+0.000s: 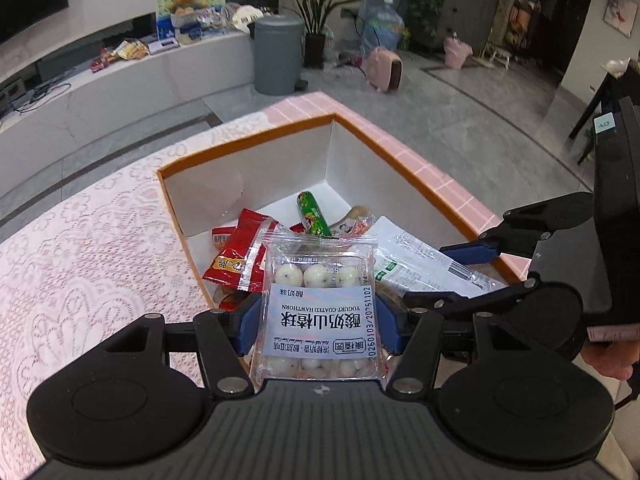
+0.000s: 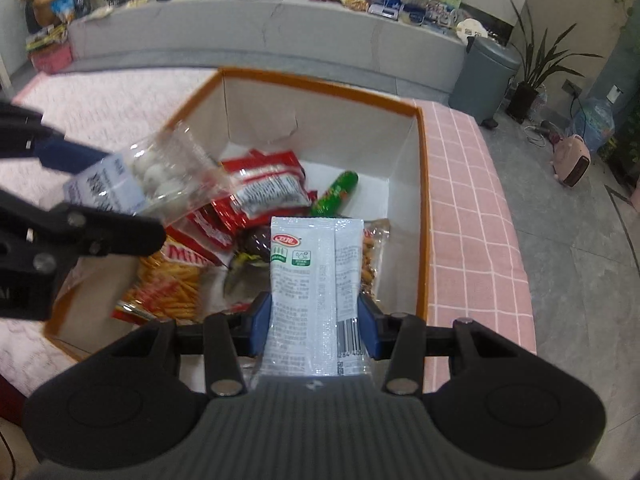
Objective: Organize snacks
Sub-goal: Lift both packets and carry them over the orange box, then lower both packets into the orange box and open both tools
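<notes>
Left gripper (image 1: 318, 322) clamped on a clear pack of yogurt-coated hawthorn balls (image 1: 320, 312), held above the near-left part of the orange-rimmed box (image 1: 400, 160). Already inside: red sachets (image 2: 264, 188), a green sausage (image 2: 336, 194), an orange stick-snack bag (image 2: 172, 280). Right gripper (image 2: 316, 326) clamped on a white sachet (image 2: 308, 280) over the box's near-right part. Both packs not yet dropped; probably near the finish.

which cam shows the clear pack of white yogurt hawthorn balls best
The left wrist view: the clear pack of white yogurt-coated hawthorn balls sits centred and sharp between the left gripper pads, label readable. The right wrist view shows it only at the left, blurred, above the orange-rimmed white box.
</notes>
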